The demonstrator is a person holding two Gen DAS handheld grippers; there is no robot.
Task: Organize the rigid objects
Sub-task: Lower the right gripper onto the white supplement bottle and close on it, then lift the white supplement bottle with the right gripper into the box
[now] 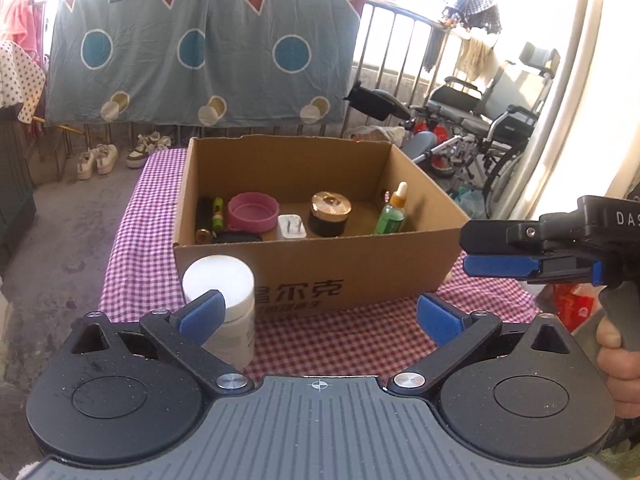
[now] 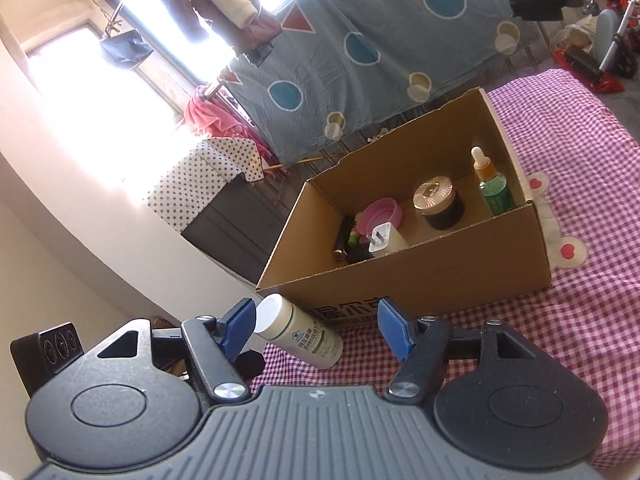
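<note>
A white pill bottle (image 1: 226,304) stands on the checked tablecloth just in front of the cardboard box (image 1: 320,276); it also shows in the right wrist view (image 2: 300,334). My left gripper (image 1: 320,316) is open and empty, its left pad beside the bottle. My right gripper (image 2: 316,330) is open and empty, with the bottle near its left pad; it shows from the side in the left wrist view (image 1: 496,256). In the box lie a pink lid (image 1: 253,211), a white charger plug (image 1: 291,227), a dark jar with gold lid (image 1: 330,214), a green dropper bottle (image 1: 392,214) and batteries (image 1: 210,216).
The box (image 2: 440,276) sits on a table with a purple checked cloth (image 1: 132,248). A wheelchair (image 1: 488,120) stands at the right. A patterned sheet (image 1: 200,52) hangs behind, with shoes (image 1: 98,158) on the floor. A heart-patterned mat (image 2: 568,250) lies beside the box.
</note>
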